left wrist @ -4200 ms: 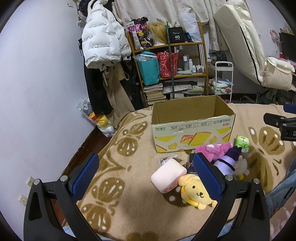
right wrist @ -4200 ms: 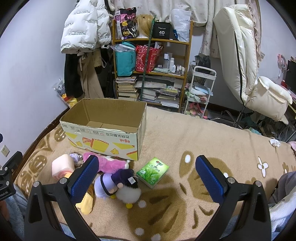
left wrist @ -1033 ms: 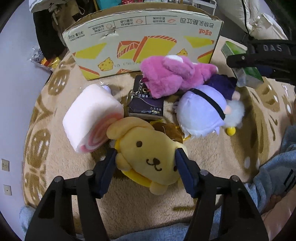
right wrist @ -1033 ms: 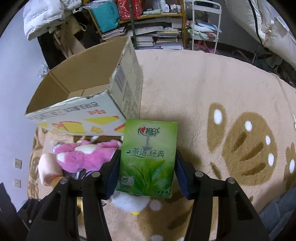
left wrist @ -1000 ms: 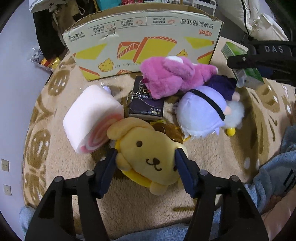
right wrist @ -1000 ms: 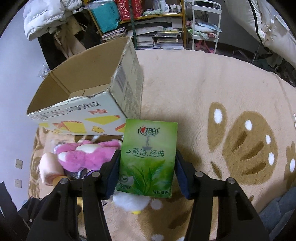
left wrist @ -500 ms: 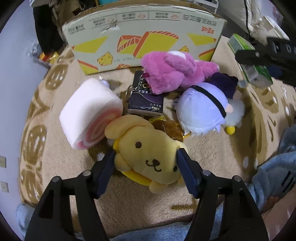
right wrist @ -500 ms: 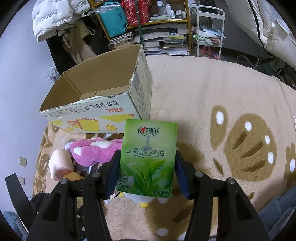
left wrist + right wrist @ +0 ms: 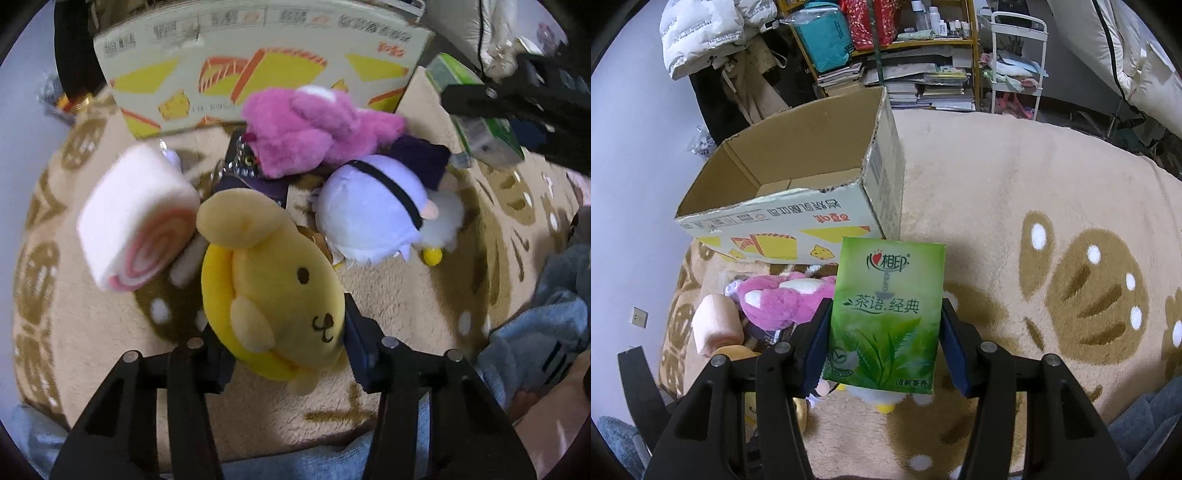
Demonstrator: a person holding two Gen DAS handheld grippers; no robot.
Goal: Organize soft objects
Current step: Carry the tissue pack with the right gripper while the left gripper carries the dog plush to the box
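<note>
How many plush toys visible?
4. Yellow dog in left gripper; pink roll, pink bear and lilac doll on blanket. More may hide underneath.

The cardboard box (image 9: 798,177) stands open-topped with a bare floor, so I can come in from above. In front of it the pink plush (image 9: 314,129), roll cushion (image 9: 136,221) and lavender plush (image 9: 373,210) crowd the blanket (image 9: 1052,184); right of it lies open pile
</note>
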